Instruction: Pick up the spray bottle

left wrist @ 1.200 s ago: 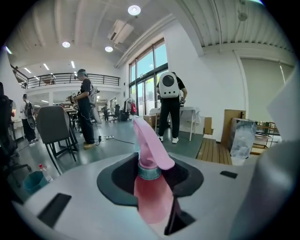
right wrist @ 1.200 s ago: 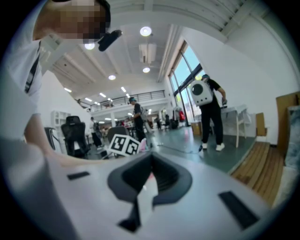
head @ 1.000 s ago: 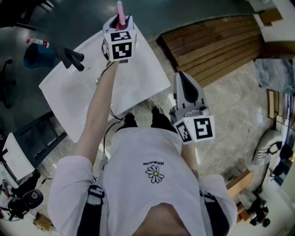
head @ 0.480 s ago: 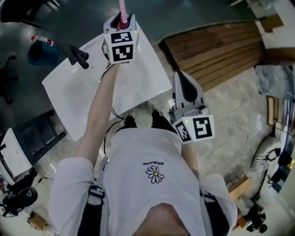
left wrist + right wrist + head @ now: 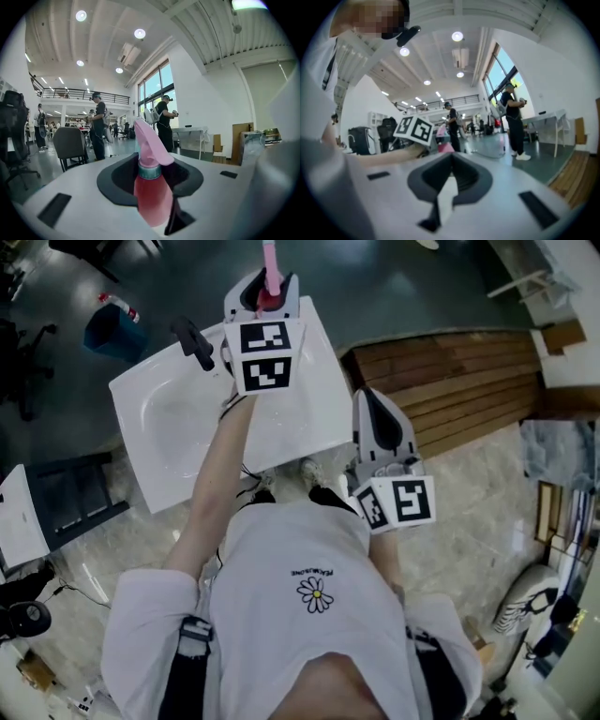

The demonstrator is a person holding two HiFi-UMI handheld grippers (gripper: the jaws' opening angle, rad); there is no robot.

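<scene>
My left gripper (image 5: 269,289) is clamped on the spray bottle (image 5: 270,266). In the left gripper view its two jaws press on the pinkish-red body just under the teal collar. The bottle stands upright between them, with its pale pink trigger head rising above the jaws. In the head view the bottle sits at the top centre of the frame, at the end of my outstretched left arm, over the far edge of the white sink (image 5: 159,432). A black tap (image 5: 193,339) stands at that far edge, just left of the gripper in the frame.

My right gripper (image 5: 368,399) is clenched with nothing in it. In its own view the jaws meet in a closed seam with no object between them. It sits close to my body, right of centre in the head view, pointing away from me toward the gap between the sink and the wooden platform (image 5: 450,381) at the upper right. A blue bin (image 5: 114,331) stands on the dark floor at the upper left, beyond the sink.
</scene>
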